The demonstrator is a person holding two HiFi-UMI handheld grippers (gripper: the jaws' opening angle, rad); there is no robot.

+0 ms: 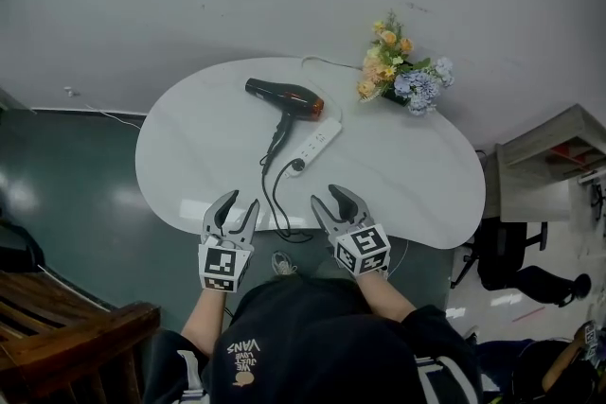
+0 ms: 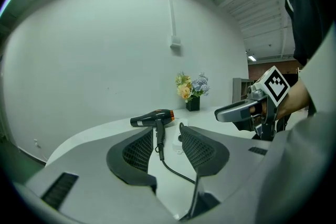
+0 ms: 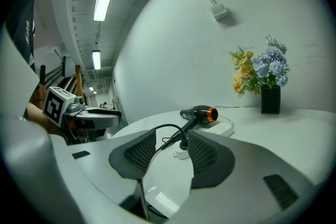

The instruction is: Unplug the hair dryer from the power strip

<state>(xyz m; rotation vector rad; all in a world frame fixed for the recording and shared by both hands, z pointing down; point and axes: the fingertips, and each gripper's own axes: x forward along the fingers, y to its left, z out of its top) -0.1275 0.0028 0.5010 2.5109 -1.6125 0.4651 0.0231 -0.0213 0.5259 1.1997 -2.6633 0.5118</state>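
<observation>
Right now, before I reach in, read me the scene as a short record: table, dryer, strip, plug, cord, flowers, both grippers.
Table: white oval table
Hair dryer: black hair dryer with an orange ring, lying on the table by the strip's far end
Power strip: long white power strip, flat on the table
Plug: black plug, seated in the strip's near end
Cord: black cord, looping over the table's near edge
Flowers: orange and blue bouquet, far side
Left gripper: jaws apart, empty
Right gripper: jaws apart, empty
</observation>
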